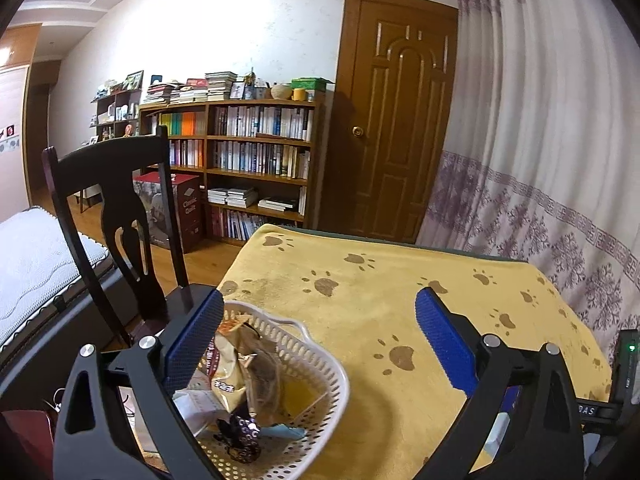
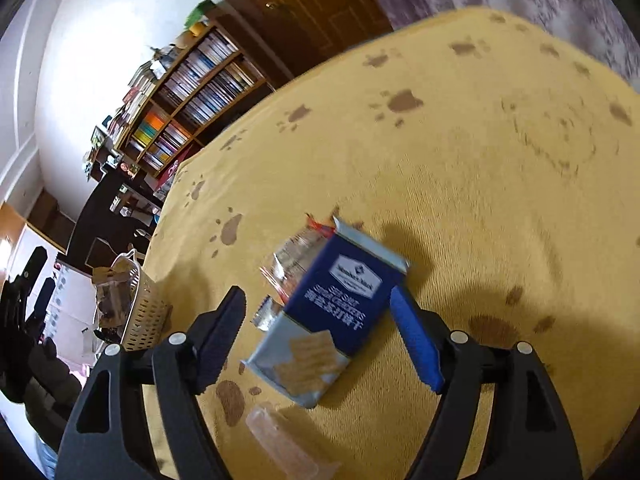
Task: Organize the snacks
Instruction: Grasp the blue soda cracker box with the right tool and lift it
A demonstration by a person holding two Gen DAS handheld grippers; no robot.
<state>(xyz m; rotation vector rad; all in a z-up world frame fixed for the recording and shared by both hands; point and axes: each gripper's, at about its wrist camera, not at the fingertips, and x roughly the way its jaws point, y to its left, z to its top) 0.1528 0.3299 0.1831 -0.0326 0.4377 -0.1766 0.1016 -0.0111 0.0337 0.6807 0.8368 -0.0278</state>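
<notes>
While the right tongs (image 2: 316,332) hang spread wide over the yellow paw-print tabletop (image 2: 480,152), a blue cracker box (image 2: 336,312) lies between their fingers, gripped by neither; one blue pad looks to be right at its right edge, though the blur makes contact hard to call. It looks like light, stiff cardboard that should dent if squeezed hard, so I would take it across its two long sides, near the middle. Nearer than the box lies one clear, pale wrapped thing (image 2: 280,436), too blurred to name. Just past the box are crinkly foil packets (image 2: 288,264) (two, as best I can count), soft and slippery, likely to slide out of a loose pinch.

Off to the left, at the near left corner of the tabletop, sits one white slotted basket (image 1: 320,364). The left tongs (image 1: 320,340) hover over it, also wide apart and holding nothing. Inside I count roughly four things: a tan snack bag (image 1: 240,372), a dark patterned packet (image 1: 240,436), a white wrapper (image 1: 196,404) and a light blue one (image 1: 284,432).

One dark chair (image 1: 120,208) stands beyond the basket, with one bookcase (image 1: 248,152) against the far wall.
</notes>
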